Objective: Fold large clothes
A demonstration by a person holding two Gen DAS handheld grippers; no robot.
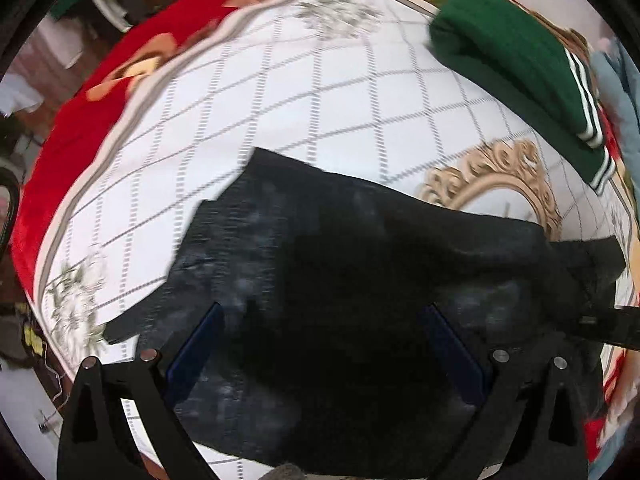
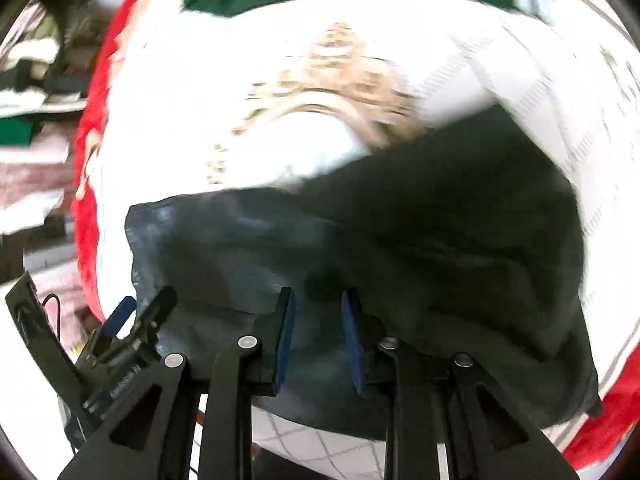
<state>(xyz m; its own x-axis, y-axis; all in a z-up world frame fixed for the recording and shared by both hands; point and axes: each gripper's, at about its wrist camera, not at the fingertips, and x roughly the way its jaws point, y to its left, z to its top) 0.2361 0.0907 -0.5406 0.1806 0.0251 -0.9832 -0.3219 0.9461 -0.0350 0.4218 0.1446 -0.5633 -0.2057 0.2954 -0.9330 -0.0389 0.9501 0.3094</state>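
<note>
The dark, crumpled denim garment [image 1: 360,264] lies directly below both grippers; left gripper [image 1: 324,340] stands wide and empty, right gripper [image 2: 318,336] narrow, gripping nothing visible.

Beyond the black garment [image 1: 360,264] the white bedspread [image 1: 248,112] lay bare and passable. A folded green sweater [image 1: 516,64] blocked its far corner, well apart from the garment.

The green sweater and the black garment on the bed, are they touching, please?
Apart: the left wrist view shows white bedspread between the green sweater and the black garment.
</note>
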